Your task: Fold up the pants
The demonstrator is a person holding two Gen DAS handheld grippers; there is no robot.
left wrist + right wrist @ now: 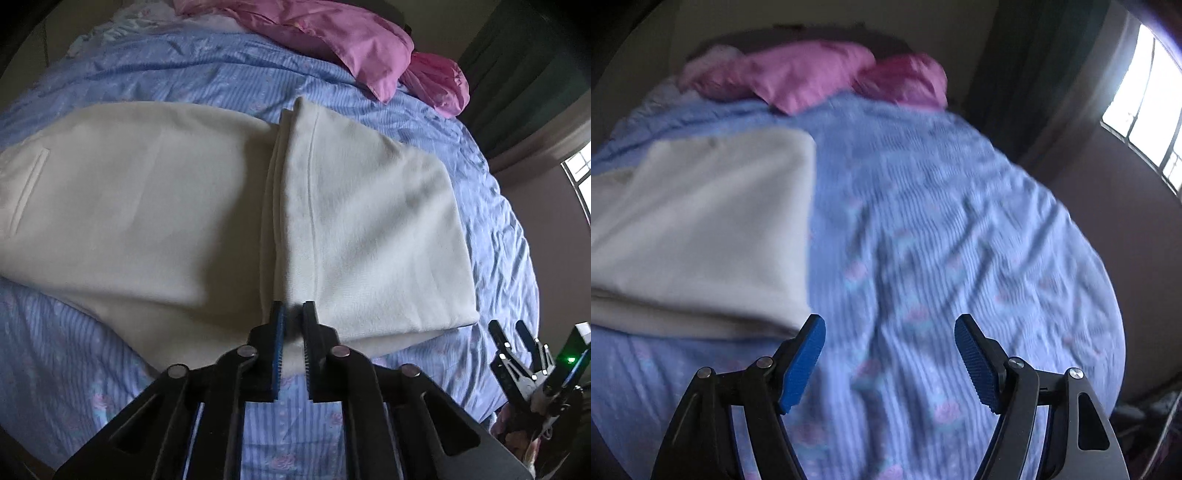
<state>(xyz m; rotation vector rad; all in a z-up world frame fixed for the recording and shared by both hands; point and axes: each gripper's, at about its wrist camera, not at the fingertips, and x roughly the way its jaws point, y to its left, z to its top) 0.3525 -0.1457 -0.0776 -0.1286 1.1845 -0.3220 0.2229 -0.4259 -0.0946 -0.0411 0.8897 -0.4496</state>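
Cream pants [166, 206] lie flat across the blue striped bedsheet [491, 236], with a leg end folded back over them [369, 229]. The folded hem runs toward me as a ridge down the middle. At its near end, my left gripper [293, 314] has its jaws pinched together on the cloth's edge. My right gripper [890, 332] stands open over bare sheet, just right of the near right corner of the pants [701, 221], holding nothing. The right gripper [517, 339] also shows low at the right edge of the left wrist view.
Pink pillows [332, 40] lie at the head of the bed, also blurred in the right wrist view [812, 74]. A dark curtain [517, 74] and a bright window [1145, 103] are to the right. The bed's right edge drops off to dark floor [1126, 229].
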